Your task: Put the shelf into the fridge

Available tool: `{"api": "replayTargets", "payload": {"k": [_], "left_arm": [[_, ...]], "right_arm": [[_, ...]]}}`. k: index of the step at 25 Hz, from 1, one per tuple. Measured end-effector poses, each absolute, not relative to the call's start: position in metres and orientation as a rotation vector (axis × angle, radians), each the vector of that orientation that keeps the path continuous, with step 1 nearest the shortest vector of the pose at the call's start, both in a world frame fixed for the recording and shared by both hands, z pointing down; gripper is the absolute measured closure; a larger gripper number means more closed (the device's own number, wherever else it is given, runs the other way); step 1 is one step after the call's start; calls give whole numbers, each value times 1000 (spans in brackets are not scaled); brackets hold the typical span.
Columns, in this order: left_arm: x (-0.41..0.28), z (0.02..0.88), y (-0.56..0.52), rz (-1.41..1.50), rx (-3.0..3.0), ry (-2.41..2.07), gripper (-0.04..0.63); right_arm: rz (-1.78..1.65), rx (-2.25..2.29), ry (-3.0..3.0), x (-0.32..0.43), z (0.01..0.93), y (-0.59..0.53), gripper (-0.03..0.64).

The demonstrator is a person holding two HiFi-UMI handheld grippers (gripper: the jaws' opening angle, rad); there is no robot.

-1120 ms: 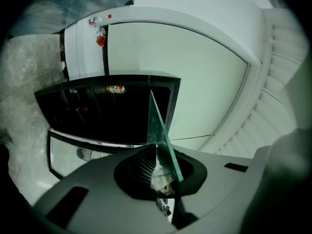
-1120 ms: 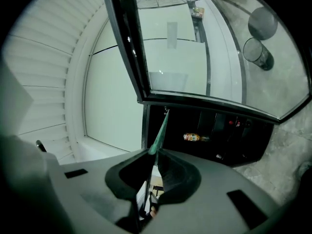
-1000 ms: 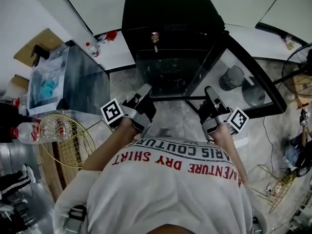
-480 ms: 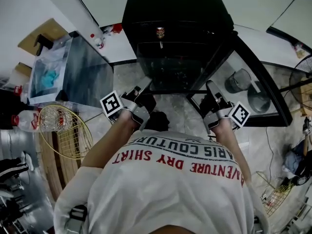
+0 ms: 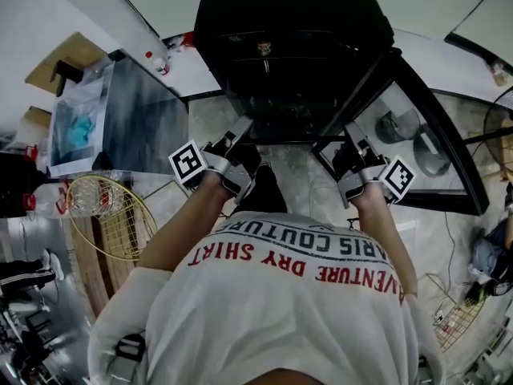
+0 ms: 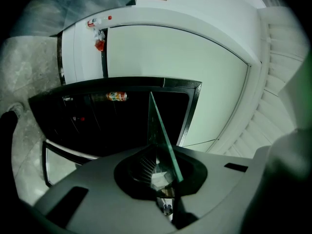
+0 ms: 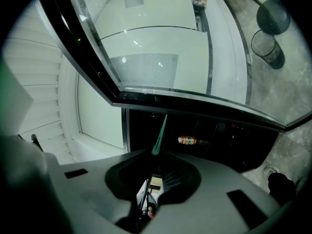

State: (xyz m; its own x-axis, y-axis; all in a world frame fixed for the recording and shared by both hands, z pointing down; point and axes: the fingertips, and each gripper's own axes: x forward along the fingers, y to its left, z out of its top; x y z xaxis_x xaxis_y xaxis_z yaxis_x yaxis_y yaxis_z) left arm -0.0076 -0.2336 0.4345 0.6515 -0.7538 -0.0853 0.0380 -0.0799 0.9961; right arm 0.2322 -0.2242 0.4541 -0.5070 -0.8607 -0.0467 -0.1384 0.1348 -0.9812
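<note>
A black fridge (image 5: pixel 280 22) stands in front of me with its glass door (image 5: pixel 425 135) swung open to the right. I hold a clear glass shelf (image 5: pixel 292 131) flat between both grippers at the fridge's opening. In the head view it is almost invisible. My left gripper (image 5: pixel 240 131) is shut on its left edge, and my right gripper (image 5: pixel 351 135) is shut on its right edge. In the gripper views the shelf shows edge-on as a green line (image 6: pixel 163 140) (image 7: pixel 160 133) running into the jaws (image 6: pixel 161 174) (image 7: pixel 152 182). A small can (image 6: pixel 116 96) (image 7: pixel 187 140) lies inside the dark fridge.
A grey metal cabinet (image 5: pixel 120 119) stands to the left of the fridge. A wire basket (image 5: pixel 112 215) and a bottle (image 5: pixel 48 203) lie at the left on the floor. Two grey bins (image 5: pixel 398 124) show through the open door. White walls lie behind the fridge.
Both grippers with the shelf have moved forward and up, closer to the fridge's opening. The fridge now fills more of the head view.
</note>
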Motion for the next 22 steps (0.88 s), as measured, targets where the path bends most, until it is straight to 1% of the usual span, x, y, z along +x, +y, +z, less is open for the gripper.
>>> {"api": "replayTargets", "payload": {"k": [11,22], "left_arm": [[-16,463,-285,-719,1479,-619,552],[-11,478,-291,-723,1436,-619,555]], "right_arm": [[-1451,-1036,1710,223,481,-273,571],[-1424,-1079,1680,228,490,-278,575]]}}
